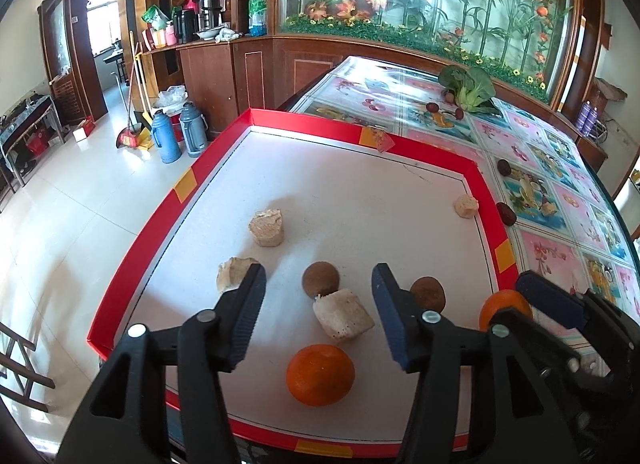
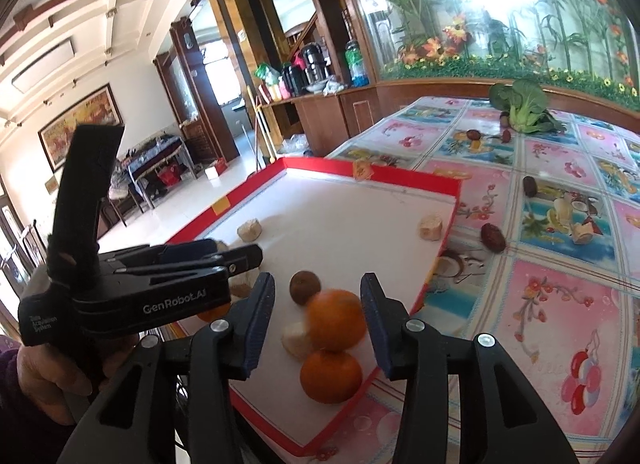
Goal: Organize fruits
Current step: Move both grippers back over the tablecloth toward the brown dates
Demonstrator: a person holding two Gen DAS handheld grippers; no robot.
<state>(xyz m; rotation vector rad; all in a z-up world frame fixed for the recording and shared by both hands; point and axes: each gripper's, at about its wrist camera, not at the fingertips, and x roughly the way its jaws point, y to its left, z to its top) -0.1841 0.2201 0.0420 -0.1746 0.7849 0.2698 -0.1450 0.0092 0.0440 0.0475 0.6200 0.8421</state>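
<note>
A red-rimmed white tray [image 1: 476, 176] holds an orange [image 1: 320, 375], two brown round fruits [image 1: 321, 279] [image 1: 428, 294] and several pale chunks [image 1: 266, 228]. My left gripper [image 1: 318, 312] is open and empty above the tray, over a pale chunk [image 1: 343, 315]. In the right wrist view my right gripper [image 2: 318, 322] is open; a blurred orange [image 2: 336, 320] sits between its fingers, apart from both, above another orange [image 2: 331, 376] on the tray [image 2: 448, 200]. The right gripper shows in the left wrist view [image 1: 516, 304] by an orange [image 1: 505, 306].
Dark red dates [image 1: 506, 214] [image 2: 493, 237] and a leafy green vegetable [image 1: 468, 86] lie on the flowered tablecloth [image 2: 552, 304] right of the tray. The table's left edge drops to a tiled floor with thermos flasks [image 1: 179, 136].
</note>
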